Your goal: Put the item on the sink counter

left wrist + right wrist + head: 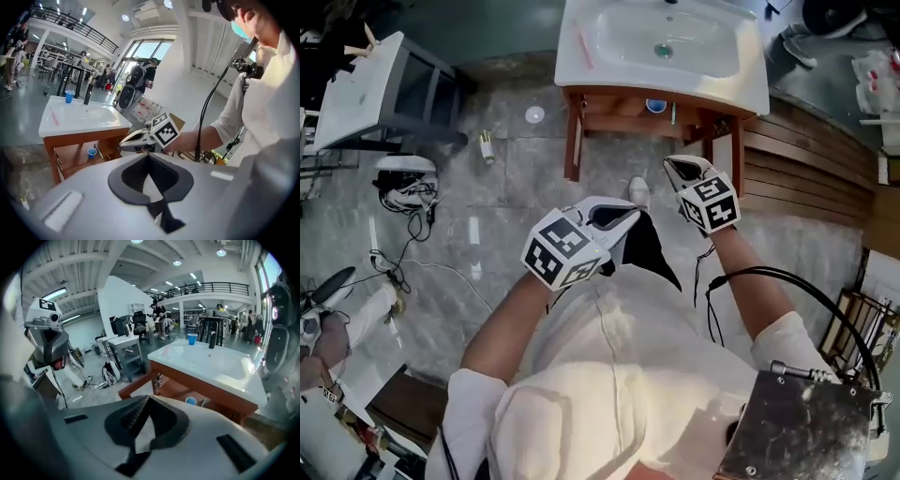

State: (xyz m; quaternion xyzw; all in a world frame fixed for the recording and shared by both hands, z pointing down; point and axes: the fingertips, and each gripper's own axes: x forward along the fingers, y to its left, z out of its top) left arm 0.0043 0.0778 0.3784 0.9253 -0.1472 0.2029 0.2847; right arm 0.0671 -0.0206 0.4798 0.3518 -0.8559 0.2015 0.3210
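The person stands on a grey stone floor (487,234) facing a white sink (741,80) on a wooden frame, with both arms raised in front of the body. The left hand-held gripper (623,217) has its jaws together with nothing between them, as its own view shows at the tips (149,154). The right hand-held gripper (675,164) is likewise closed and empty (149,397), and it is the one nearer the sink. Neither touches the sink's tabletop. Which thing is the item to be placed cannot be told. A thin pink stick (584,45) already lies on the tabletop, left of the basin (694,47). A blue cup (69,96) and a dark bottle (87,93) stand side by side at the tabletop's far edge. A second, smaller blue cup (655,106) sits on the wooden shelf (619,111) under the sink, beside a thin upright stick there. On the floor left of the sink's frame lie a small white-and-yellow thing (487,145) and a round white thing (534,114), both well apart from the hand-held grippers.
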